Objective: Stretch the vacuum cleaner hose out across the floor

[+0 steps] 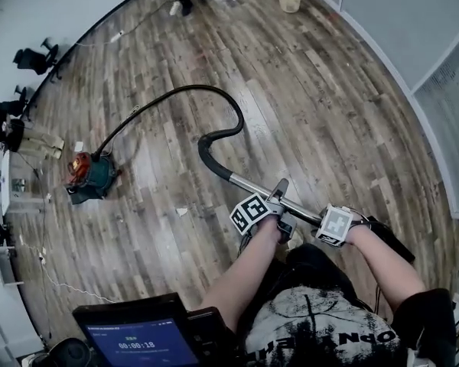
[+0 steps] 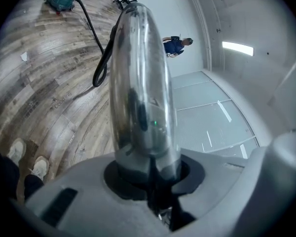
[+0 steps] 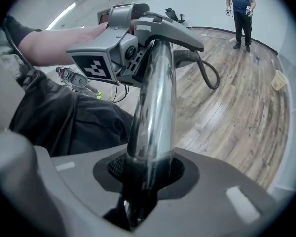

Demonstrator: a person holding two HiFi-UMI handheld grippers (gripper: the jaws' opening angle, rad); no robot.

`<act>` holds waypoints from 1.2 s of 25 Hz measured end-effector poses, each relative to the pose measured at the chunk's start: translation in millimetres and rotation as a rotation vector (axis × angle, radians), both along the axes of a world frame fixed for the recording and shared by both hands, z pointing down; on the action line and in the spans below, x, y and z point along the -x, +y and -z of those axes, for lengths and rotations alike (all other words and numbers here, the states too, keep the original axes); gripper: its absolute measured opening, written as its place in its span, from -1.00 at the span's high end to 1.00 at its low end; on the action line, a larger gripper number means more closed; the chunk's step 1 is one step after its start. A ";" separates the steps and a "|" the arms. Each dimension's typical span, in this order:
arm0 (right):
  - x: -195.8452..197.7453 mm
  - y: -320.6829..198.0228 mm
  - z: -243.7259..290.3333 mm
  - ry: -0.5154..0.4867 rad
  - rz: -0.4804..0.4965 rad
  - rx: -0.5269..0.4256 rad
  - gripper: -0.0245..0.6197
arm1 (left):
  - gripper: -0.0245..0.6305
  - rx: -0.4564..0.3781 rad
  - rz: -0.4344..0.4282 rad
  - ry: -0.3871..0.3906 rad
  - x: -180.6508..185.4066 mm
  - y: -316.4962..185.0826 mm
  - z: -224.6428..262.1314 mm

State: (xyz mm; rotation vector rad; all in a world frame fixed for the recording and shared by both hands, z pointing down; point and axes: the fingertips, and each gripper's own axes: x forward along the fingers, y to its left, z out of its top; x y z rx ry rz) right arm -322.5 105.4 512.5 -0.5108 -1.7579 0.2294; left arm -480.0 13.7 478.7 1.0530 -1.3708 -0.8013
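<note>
- Left gripper (image 2: 150,181): my jaws are clamped on the metal tube (image 1: 252,183), at the part nearer the vacuum cleaner (image 1: 92,174).
- Right gripper (image 3: 140,181): my jaws are clamped on the same tube, farther from the vacuum cleaner.
- Hose (image 1: 191,88): it leaves the vacuum cleaner in a wide arc over the floor (image 1: 314,90), then hooks back to the tube, so there is still slack in it.
- Step in hand, as I judge it: draw the tube straight away from the vacuum cleaner, low and steady, with both grips firm. Ease off before the vacuum cleaner tips or rolls.
</note>
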 end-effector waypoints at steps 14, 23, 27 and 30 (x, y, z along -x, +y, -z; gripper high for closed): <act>-37.5 107.5 10.0 0.038 -0.022 -0.041 0.54 | 0.71 -0.036 -0.024 0.042 -37.9 105.9 6.2; -59.1 140.4 12.3 0.043 -0.055 -0.079 0.54 | 0.72 -0.075 -0.038 0.055 -61.4 135.3 11.6; -75.6 132.7 11.9 0.034 -0.058 -0.107 0.54 | 0.72 -0.078 -0.047 0.049 -78.9 129.2 13.6; -93.5 123.9 10.1 0.020 -0.080 -0.111 0.54 | 0.72 -0.065 -0.063 0.036 -99.0 117.0 12.9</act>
